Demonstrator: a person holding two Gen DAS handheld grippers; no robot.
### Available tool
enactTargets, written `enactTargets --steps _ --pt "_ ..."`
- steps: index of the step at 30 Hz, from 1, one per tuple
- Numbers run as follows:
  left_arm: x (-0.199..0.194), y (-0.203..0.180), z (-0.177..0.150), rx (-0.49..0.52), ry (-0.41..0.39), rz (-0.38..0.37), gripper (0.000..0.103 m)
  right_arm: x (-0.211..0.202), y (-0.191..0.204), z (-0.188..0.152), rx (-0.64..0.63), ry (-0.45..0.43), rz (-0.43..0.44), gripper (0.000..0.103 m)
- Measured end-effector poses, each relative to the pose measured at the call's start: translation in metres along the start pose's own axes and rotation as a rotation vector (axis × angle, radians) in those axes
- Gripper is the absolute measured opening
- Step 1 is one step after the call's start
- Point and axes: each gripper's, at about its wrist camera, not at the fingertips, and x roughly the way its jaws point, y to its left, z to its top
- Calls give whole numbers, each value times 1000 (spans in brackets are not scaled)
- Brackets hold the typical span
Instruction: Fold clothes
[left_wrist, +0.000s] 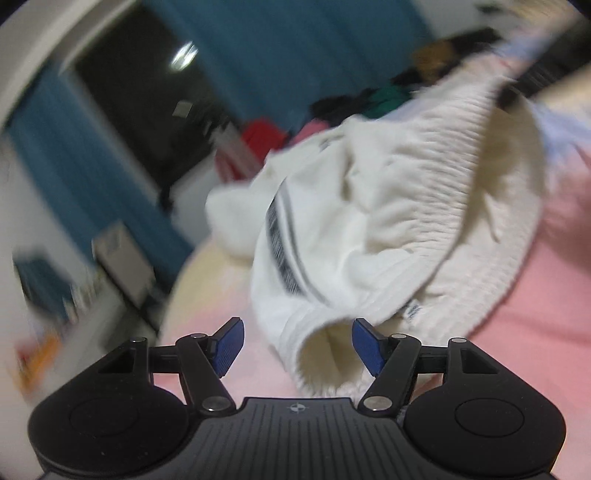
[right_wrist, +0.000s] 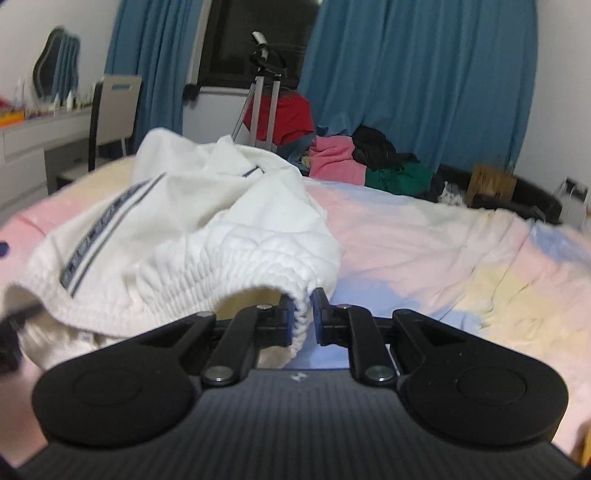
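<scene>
a bed covered with a pastel bedsheet (right_wrist: 424, 236) in pink, blue and yellow patches fills the scene. behind it hang blue curtains (right_wrist: 417, 74) around a dark window (right_wrist: 258, 37), with a tripod (right_wrist: 262, 85) and a heap of clothes (right_wrist: 369, 158) in pink, black, green and red at the bed's far edge. a chair (right_wrist: 116, 110) stands at a desk on the left.

the white pants (right_wrist: 177, 229), with a dark side stripe, lie crumpled on the sheet. the right gripper (right_wrist: 303, 314) is pinched narrow on the ribbed waistband, holding its edge lifted. the left gripper (left_wrist: 297, 345) stands wide, its blue pads either side of a ribbed cuff opening and not pressing it; this view is blurred
</scene>
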Motion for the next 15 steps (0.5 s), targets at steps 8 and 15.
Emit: enactTargets --steps 8,15 --pt "37 -32 11 199 -26 -9 62 8 -3 -8 50 32 12 15" --pt "36 -5 3 66 -6 2 1 23 -5 -14 70 103 -9 28"
